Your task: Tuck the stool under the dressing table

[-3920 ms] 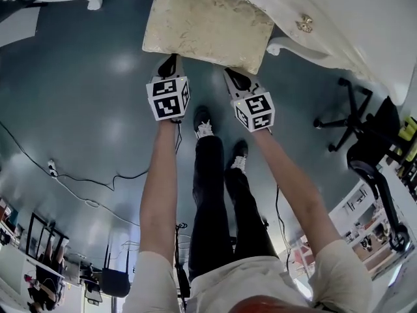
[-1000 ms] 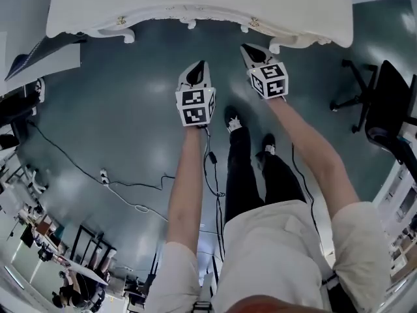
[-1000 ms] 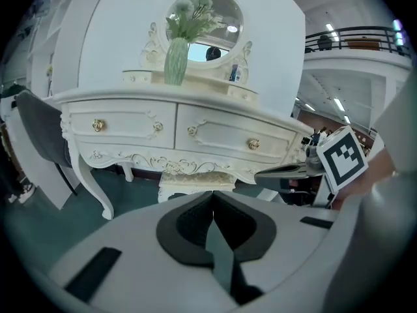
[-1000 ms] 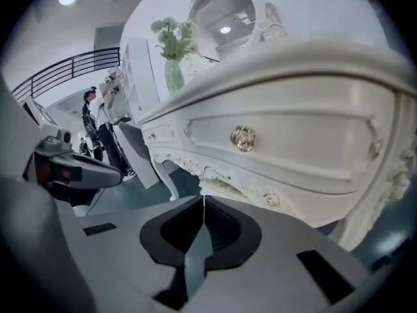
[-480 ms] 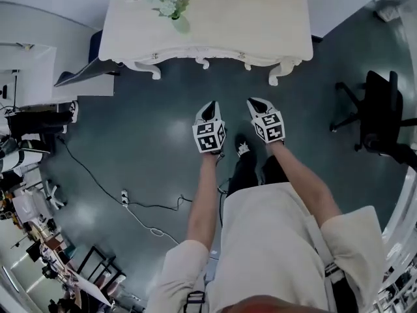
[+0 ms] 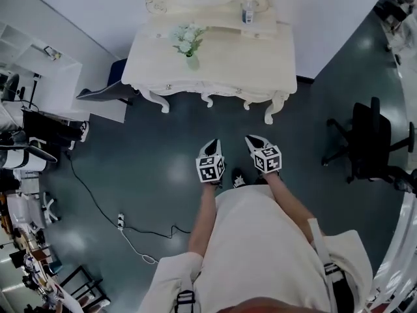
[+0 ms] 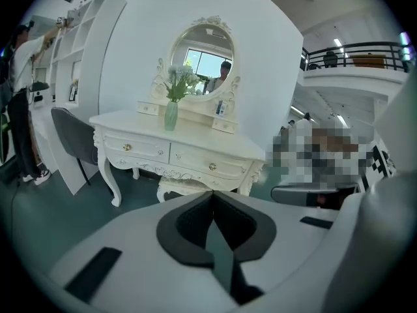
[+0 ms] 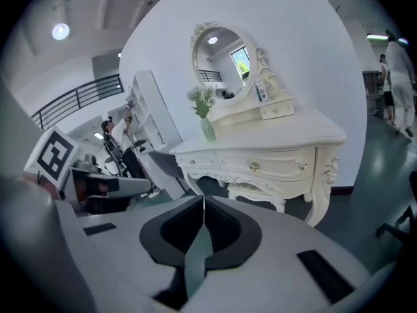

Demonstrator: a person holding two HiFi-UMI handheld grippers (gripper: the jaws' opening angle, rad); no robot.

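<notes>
The white dressing table stands against the far wall, with an oval mirror and a vase of flowers on top. The stool sits beneath it between the curved legs, also visible as the stool in the right gripper view; the tabletop hides it in the head view. My left gripper and right gripper hang side by side over the dark floor, well short of the table. Both are shut with nothing between the jaws.
A black office chair stands to the right. A white shelf unit and a grey chair are left of the table. A cable with a power strip lies on the floor at the left. A person stands by the shelves.
The stool, held in front of the table at first, now sits under it. Both grippers have come off it and drawn back, so the whole table shows.
</notes>
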